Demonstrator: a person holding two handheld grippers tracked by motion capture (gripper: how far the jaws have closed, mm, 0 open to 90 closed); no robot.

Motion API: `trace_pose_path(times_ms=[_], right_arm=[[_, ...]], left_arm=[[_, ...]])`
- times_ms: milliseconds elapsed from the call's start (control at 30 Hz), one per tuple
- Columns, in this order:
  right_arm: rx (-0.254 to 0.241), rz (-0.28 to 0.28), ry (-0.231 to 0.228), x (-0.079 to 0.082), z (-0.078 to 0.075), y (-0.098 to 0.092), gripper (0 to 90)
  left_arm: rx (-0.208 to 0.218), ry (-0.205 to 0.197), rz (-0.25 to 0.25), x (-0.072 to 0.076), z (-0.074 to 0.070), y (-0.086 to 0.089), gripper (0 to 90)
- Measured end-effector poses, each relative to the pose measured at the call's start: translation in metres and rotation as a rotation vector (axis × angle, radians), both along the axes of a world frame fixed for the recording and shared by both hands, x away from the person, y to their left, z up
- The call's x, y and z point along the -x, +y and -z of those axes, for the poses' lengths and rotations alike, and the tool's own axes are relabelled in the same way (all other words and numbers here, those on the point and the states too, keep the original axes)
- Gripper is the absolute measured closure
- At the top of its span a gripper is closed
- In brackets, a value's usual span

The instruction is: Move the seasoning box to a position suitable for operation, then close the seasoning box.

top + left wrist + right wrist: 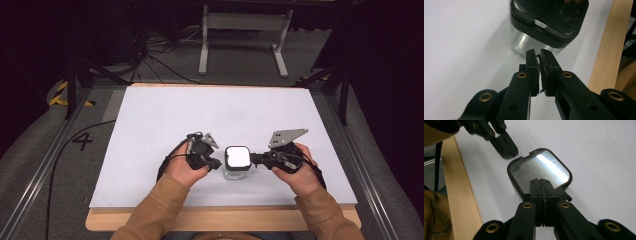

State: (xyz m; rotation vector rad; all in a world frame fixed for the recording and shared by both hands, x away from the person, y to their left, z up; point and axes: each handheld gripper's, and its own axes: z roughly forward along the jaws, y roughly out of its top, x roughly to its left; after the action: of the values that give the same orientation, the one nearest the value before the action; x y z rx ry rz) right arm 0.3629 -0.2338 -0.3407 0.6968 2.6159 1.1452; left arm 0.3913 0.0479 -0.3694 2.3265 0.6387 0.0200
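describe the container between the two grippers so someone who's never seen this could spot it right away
On the white table, look near the front edge, in the middle. There stands a small clear container with a square, rounded-corner lid rimmed in black, between the left gripper and right gripper. It is the one thing standing on the table.

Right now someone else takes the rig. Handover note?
Left tongs: shut, empty, tips just off the left side of the jar.
Right tongs: shut, tips over the right edge of the lid; whether they touch it can't be told.
Jar: clear glass, square black-rimmed lid on, upright on the white table near its front edge, between both tongs.
Done: both tongs brought to the jar.
Left: likely steadying the jar and working the lid.
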Motion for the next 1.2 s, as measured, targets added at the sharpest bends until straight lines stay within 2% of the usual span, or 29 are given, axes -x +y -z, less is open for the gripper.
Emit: trace_pose_path(times_ms=[233,433,467,667,833,1067,1200], right_arm=[[0.002,0.023,0.023,0.005,-0.003,-0.018,89.4],[0.043,0.005,0.057,0.004,0.007,-0.022,89.6],[0.05,-0.016,0.073,0.003,0.012,-0.022,89.6],[0.084,-0.05,0.106,-0.001,0.024,-0.02,89.6],[0.096,-0.058,0.131,-0.004,0.031,-0.016,89.6],[0.119,-0.034,0.136,-0.012,0.045,-0.011,89.6],[0.121,-0.019,0.127,-0.018,0.047,-0.012,89.7]], left_arm=[[0.073,-0.032,-0.078,-0.005,-0.021,0.032,84.1],[0.106,-0.049,-0.116,-0.008,-0.029,0.047,82.8],[0.106,-0.043,-0.119,-0.008,-0.029,0.049,82.7],[0.118,-0.051,-0.131,-0.008,-0.03,0.053,82.5],[0.108,-0.045,-0.128,-0.008,-0.029,0.052,82.5],[0.103,-0.043,-0.129,-0.006,-0.027,0.051,82.4],[0.099,-0.04,-0.141,-0.003,-0.027,0.057,82.3]])
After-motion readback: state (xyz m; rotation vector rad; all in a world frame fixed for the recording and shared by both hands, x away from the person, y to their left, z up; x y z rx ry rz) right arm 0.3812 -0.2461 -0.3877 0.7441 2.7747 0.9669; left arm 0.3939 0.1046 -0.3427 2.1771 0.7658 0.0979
